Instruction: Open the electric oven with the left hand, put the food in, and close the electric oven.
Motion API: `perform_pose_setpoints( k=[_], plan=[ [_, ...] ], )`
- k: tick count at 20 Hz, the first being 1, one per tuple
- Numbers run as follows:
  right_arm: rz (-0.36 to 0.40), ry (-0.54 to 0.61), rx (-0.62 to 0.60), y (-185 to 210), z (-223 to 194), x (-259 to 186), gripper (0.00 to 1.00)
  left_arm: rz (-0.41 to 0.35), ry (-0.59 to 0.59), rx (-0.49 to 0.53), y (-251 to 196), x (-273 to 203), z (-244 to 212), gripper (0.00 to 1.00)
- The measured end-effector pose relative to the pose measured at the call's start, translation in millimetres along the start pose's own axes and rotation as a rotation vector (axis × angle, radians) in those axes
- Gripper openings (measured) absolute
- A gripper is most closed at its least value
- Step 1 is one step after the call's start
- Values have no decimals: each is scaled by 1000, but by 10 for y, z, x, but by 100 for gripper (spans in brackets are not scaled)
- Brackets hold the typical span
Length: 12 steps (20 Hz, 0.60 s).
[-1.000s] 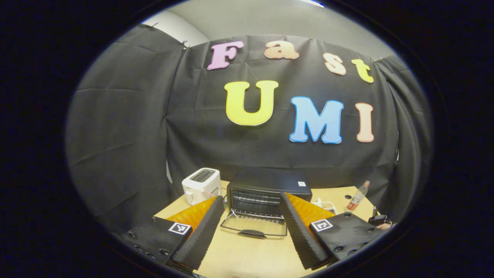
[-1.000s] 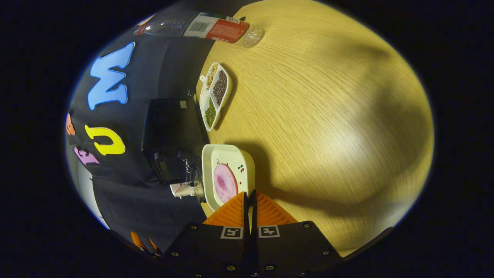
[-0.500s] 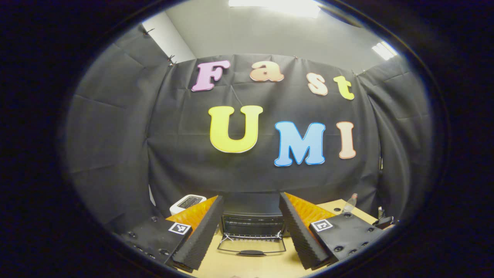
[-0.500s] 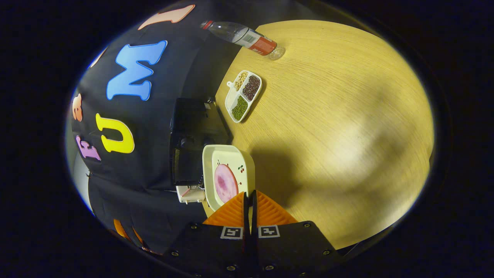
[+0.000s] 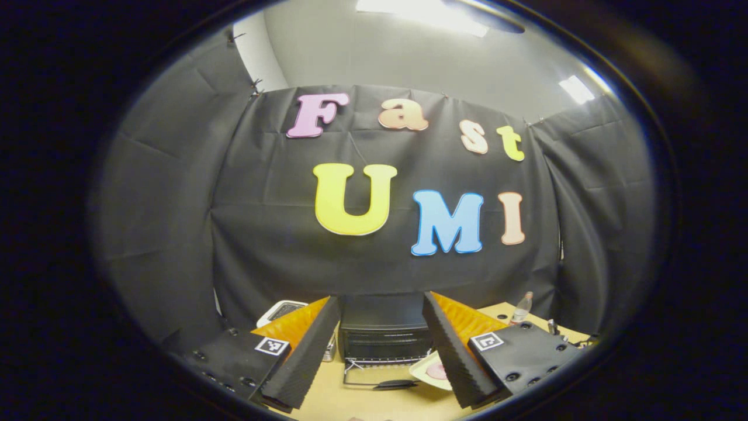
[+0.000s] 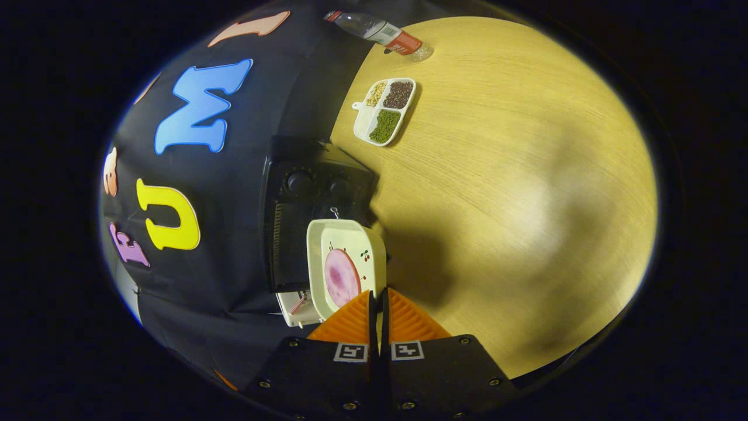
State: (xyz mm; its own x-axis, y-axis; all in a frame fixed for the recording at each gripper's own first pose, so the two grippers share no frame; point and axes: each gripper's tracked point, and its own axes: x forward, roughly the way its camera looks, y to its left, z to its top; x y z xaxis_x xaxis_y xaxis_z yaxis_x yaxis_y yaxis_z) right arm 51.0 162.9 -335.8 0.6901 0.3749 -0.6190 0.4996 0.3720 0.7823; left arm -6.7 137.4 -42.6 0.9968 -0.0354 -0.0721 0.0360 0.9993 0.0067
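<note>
The black electric oven (image 5: 383, 336) stands at the table's back with its glass door (image 5: 377, 374) folded down flat. My left gripper (image 5: 381, 299) is open, held back from the oven, nothing between its fingers. A cream square plate (image 6: 345, 257) with a pink round slice of food (image 6: 342, 278) is held by its rim in my right gripper (image 6: 377, 295), which is shut on it. In the right gripper view the plate hangs in front of the oven (image 6: 310, 204). In the left gripper view the plate (image 5: 435, 369) shows beside the door's right corner.
A white toaster (image 5: 280, 307) sits left of the oven. A white divided tray (image 6: 385, 102) of beans and a plastic bottle (image 6: 383, 32) stand to its right, on the wide wooden table (image 6: 514, 204). Black cloth walls close in behind.
My right gripper has carried the plate toward the oven front, and the plate has come into the left gripper view by the open door. The left gripper has tilted up and stayed open.
</note>
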Motion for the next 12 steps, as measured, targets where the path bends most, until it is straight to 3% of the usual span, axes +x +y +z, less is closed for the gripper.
perform_pose_setpoints(
  k=[6, 12],
  plan=[
    [-34, -115, 82, 532, -33, 714, 0, 61, 13, 22, 605, -108, -24, 100],
    [-96, -219, 220, 763, -22, 1386, 0, 151, 54, 0, 1210, -191, -144, 97]
  ],
)
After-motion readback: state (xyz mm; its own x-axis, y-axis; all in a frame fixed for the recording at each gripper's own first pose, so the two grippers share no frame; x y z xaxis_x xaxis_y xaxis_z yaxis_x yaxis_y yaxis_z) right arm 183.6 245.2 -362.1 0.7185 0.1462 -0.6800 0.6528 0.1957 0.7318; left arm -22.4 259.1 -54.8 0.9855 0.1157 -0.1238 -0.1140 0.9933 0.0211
